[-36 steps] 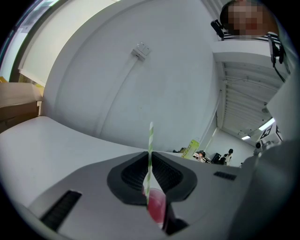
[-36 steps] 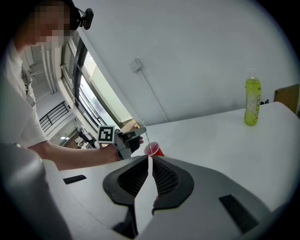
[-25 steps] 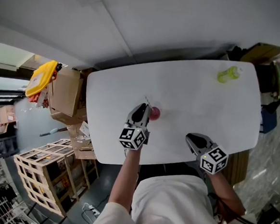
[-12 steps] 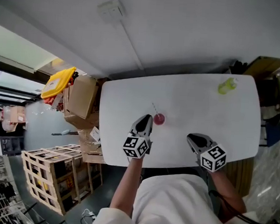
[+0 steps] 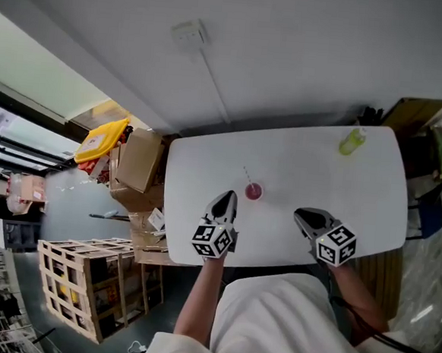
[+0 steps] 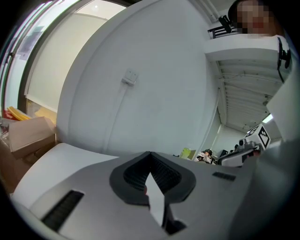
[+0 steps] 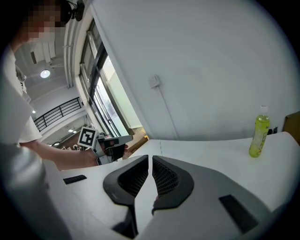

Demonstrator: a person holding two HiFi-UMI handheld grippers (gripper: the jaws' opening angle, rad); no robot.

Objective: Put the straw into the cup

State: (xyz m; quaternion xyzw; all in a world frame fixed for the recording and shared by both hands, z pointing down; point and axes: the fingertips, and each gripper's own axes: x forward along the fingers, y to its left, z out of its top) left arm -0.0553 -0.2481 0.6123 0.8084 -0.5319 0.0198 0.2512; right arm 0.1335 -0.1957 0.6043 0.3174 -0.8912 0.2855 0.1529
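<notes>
A small red cup (image 5: pixel 253 191) stands near the middle of the white table (image 5: pixel 313 171). A thin straw (image 5: pixel 246 172) sticks up out of it, leaning toward the far left. My left gripper (image 5: pixel 227 196) is shut and empty, a short way to the near left of the cup and apart from it. In the left gripper view its jaws (image 6: pixel 150 155) hide most of the cup. My right gripper (image 5: pixel 300 213) is shut and holds nothing, near the front edge to the right of the cup. The right gripper view shows only the straw (image 7: pixel 161 146) above the jaws.
A green drink bottle (image 5: pixel 351 140) stands at the table's far right corner, also seen as the bottle (image 7: pixel 259 131) in the right gripper view. Cardboard boxes (image 5: pixel 140 162), a yellow lid (image 5: pixel 100 140) and a wooden crate (image 5: pixel 83 283) lie on the floor left of the table.
My left gripper has drawn back from the cup, which it was right beside a second ago. The head camera has tilted, so the table sits lower in view. The right gripper has hardly moved.
</notes>
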